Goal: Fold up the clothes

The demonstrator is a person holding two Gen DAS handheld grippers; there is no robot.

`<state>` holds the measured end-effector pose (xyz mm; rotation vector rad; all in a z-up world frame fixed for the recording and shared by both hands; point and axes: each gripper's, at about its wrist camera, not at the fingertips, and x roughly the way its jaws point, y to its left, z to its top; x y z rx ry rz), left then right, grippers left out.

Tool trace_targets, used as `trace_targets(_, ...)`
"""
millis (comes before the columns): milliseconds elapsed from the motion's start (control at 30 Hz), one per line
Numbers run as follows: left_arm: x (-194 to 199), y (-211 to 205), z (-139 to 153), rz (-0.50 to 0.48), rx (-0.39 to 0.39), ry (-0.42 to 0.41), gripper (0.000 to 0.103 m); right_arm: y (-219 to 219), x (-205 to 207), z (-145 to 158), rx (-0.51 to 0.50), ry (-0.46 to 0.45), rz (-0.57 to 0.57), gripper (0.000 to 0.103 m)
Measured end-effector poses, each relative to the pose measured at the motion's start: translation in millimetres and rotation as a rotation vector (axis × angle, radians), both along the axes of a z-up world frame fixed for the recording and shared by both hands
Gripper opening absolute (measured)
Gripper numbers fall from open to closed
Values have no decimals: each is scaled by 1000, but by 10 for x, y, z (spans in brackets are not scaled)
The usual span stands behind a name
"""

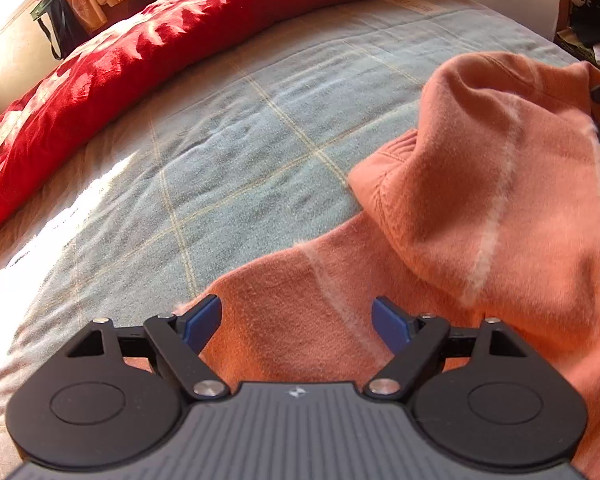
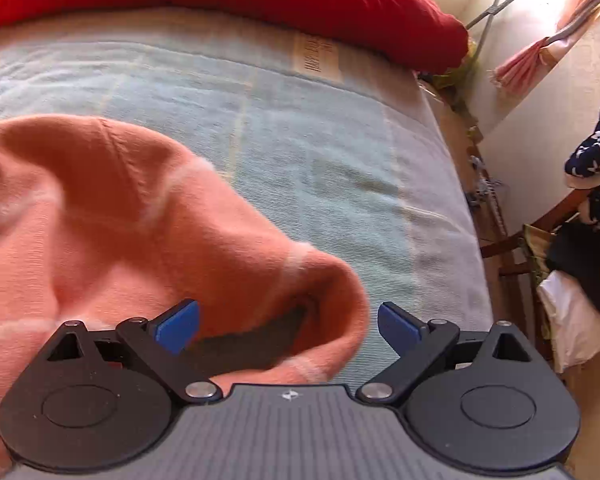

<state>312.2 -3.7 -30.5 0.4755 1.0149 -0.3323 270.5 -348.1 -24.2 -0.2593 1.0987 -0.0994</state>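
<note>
A pale blue checked blanket [image 1: 228, 148] covers the bed, with a red quilt [image 1: 148, 40] heaped along its far side. The orange garment [image 1: 480, 184] lies bunched on the near part of the blanket. The left gripper [image 1: 296, 324] hovers over a flat flap of it, fingers spread and empty. The right gripper [image 2: 288, 326] is likewise released, above a rolled edge. Only the right wrist view shows the cluttered chair [image 2: 572, 264] at the right.
</note>
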Motion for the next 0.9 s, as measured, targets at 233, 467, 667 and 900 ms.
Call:
trace_targets(233, -487, -27, -82, -256, 112, 28, 83, 580, -28, 109, 101, -22, 140, 99)
trace_targets(467, -641, -252, -341, -422, 142, -33, 83, 895, -9, 159, 82, -52, 181, 99)
trace_targets(667, -600, -351, -365, -477, 182, -221, 84, 941, -18, 247, 73, -80, 167, 99)
trace_targets(900, -616, -247, -351, -394, 135, -342, 89, 994, -36, 231, 120, -83, 143, 99)
